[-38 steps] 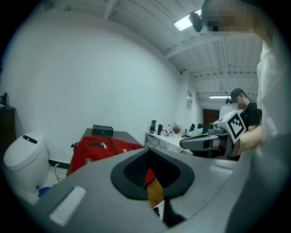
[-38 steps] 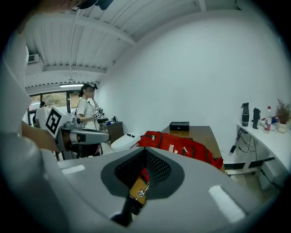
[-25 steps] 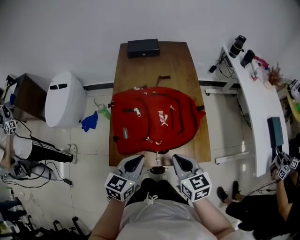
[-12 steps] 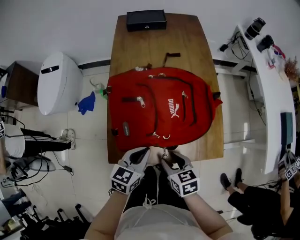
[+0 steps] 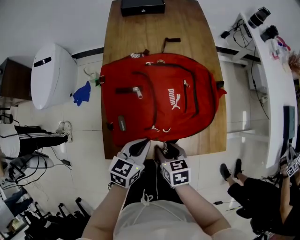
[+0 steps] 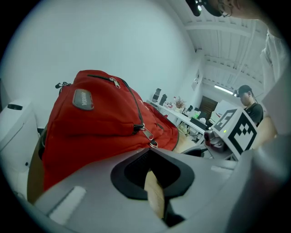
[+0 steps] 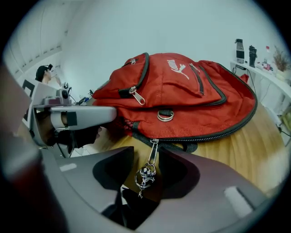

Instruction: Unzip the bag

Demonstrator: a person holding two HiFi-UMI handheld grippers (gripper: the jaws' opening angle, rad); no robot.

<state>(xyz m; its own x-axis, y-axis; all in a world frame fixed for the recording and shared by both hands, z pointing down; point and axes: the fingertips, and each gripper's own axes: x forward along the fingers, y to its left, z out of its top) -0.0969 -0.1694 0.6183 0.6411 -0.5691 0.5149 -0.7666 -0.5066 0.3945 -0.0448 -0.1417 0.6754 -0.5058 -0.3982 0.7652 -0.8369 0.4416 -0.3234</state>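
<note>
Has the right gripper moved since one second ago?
Yes. Judged against the near edge of the table, the right gripper has moved forward and leftward; the zipper pull of the backpack now hangs between its opening jaws.

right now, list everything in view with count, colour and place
backpack: 1, red, on the table
zip pull with charm: 1, silver, backpack's near edge
table: 1, brown wood, centre
box: 1, black, table's far end
bin: 1, white, floor left of table
cloth: 1, blue, floor beside bin
desk: 1, white, right
bystanders: 2, black trousers, left and right edges
left claw: 1, grey, backpack's near edge, jaws together
right claw: 1, grey, jaws opening, zip pull between them
</note>
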